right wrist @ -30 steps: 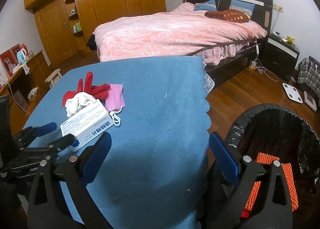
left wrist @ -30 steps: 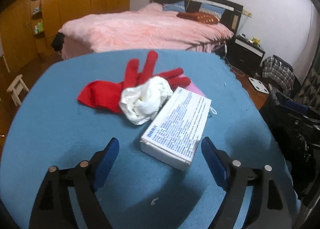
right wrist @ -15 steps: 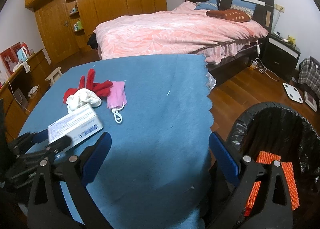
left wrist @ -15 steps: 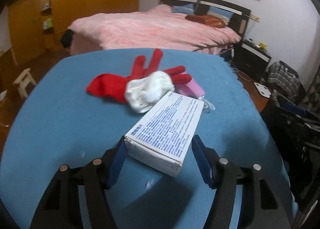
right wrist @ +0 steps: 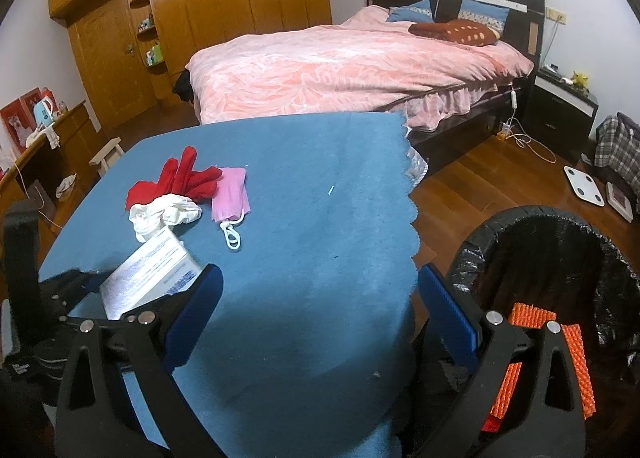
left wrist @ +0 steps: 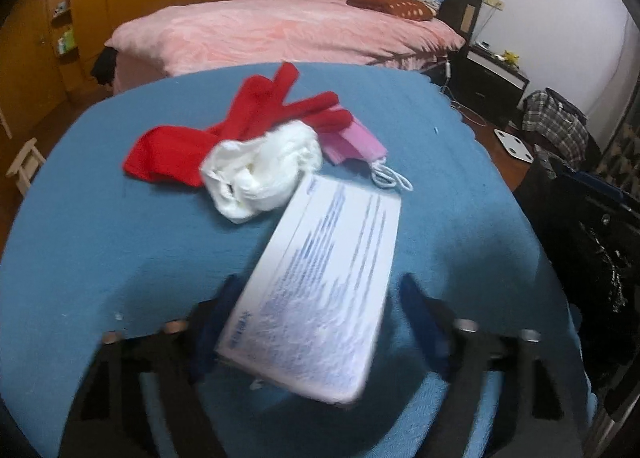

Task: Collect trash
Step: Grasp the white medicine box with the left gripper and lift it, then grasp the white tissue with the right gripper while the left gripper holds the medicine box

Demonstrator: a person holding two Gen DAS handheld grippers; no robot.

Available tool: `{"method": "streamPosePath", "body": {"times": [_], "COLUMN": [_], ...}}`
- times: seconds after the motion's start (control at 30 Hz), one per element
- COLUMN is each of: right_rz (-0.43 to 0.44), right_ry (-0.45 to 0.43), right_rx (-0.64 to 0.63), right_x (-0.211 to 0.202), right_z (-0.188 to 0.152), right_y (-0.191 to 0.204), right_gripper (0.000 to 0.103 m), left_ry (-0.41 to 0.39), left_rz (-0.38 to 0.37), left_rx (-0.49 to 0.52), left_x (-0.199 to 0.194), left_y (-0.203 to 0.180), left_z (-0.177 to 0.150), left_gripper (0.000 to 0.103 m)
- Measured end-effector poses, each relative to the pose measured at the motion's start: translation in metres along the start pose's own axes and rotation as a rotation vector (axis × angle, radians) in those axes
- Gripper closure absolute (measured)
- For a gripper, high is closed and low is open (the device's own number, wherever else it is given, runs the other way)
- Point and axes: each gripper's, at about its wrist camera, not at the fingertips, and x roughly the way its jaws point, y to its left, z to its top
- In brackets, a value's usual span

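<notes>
My left gripper [left wrist: 316, 322] is shut on a white printed box [left wrist: 320, 282] and holds it tilted above the blue table [left wrist: 100, 242]. The box also shows in the right wrist view [right wrist: 148, 278]. Beyond it lie a crumpled white cloth [left wrist: 260, 169], a red glove [left wrist: 240, 129] and a pink face mask [left wrist: 352, 141]. My right gripper [right wrist: 316, 314] is open and empty over the table's right edge, next to a bin with a black liner [right wrist: 560, 278].
The bin holds orange ridged pieces [right wrist: 532, 358]. A bed with a pink cover [right wrist: 352, 65] stands beyond the table. A wooden floor [right wrist: 500, 177] with a white scale [right wrist: 584, 185] lies to the right.
My left gripper closed on the white box and lifted it toward the camera, tilting it. The right gripper has barely moved.
</notes>
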Motion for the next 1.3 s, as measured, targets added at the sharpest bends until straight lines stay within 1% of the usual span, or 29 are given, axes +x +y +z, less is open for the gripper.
{"method": "streamPosePath", "body": {"times": [0.07, 0.1, 0.2, 0.3, 0.37, 0.43, 0.5, 0.67, 0.77, 0.8, 0.87, 0.9, 0.93, 1.03, 1.1, 1.2, 1.3], "right_rz": [0.001, 0.002, 0.005, 0.01, 0.016, 0.022, 0.029, 0.039, 0.042, 0.042, 0.043, 0.042, 0.042, 0.042, 0.044, 0.062, 0.085], "right_ry": [0.0, 0.001, 0.003, 0.005, 0.005, 0.006, 0.01, 0.021, 0.032, 0.035, 0.036, 0.036, 0.036, 0.036, 0.036, 0.034, 0.03], "right_rx": [-0.002, -0.001, -0.004, -0.007, -0.012, -0.019, -0.026, -0.038, -0.045, -0.048, -0.05, -0.05, -0.049, -0.049, -0.051, -0.055, -0.059], "right_x": [-0.001, -0.001, 0.0, 0.001, 0.002, 0.003, 0.005, 0.008, 0.01, 0.011, 0.012, 0.012, 0.012, 0.012, 0.012, 0.014, 0.019], "right_z": [0.0, 0.0, 0.0, 0.0, 0.0, 0.0, -0.001, -0.004, -0.007, -0.007, -0.007, -0.006, -0.007, -0.007, -0.007, -0.006, 0.001], "right_y": [0.0, 0.0, 0.001, 0.004, 0.007, 0.011, 0.015, 0.023, 0.027, 0.029, 0.03, 0.03, 0.03, 0.03, 0.03, 0.036, 0.047], "right_gripper": [0.008, 0.008, 0.008, 0.008, 0.008, 0.008, 0.008, 0.008, 0.008, 0.008, 0.008, 0.008, 0.008, 0.008, 0.008, 0.008, 0.008], "left_ry": [-0.019, -0.036, -0.089, -0.128, -0.145, -0.16, -0.15, -0.087, -0.044, -0.039, -0.032, -0.024, -0.017, -0.03, -0.055, -0.086, -0.098], "left_rz": [0.006, 0.002, 0.021, 0.037, 0.061, 0.07, 0.076, 0.137, 0.141, 0.138, 0.134, 0.127, 0.116, 0.106, 0.114, 0.136, 0.174], "left_rx": [0.008, -0.003, -0.022, -0.039, -0.037, -0.035, -0.03, -0.031, -0.052, -0.056, -0.065, -0.068, -0.072, -0.085, -0.096, -0.104, -0.12], "left_x": [-0.003, -0.008, -0.022, -0.038, -0.046, -0.055, -0.057, -0.048, -0.039, -0.038, -0.034, -0.031, -0.028, -0.029, -0.034, -0.044, -0.051], "left_y": [-0.003, -0.003, -0.003, -0.001, -0.001, 0.001, 0.003, 0.014, 0.021, 0.022, 0.023, 0.024, 0.024, 0.026, 0.027, 0.033, 0.046], "left_z": [-0.003, -0.005, -0.007, -0.009, -0.009, -0.011, -0.014, -0.025, -0.028, -0.028, -0.028, -0.027, -0.027, -0.029, -0.029, -0.028, -0.025], "left_gripper": [0.042, 0.044, 0.047, 0.047, 0.047, 0.047, 0.048, 0.047, 0.044, 0.042, 0.042, 0.043, 0.048, 0.049, 0.049, 0.049, 0.049]}}
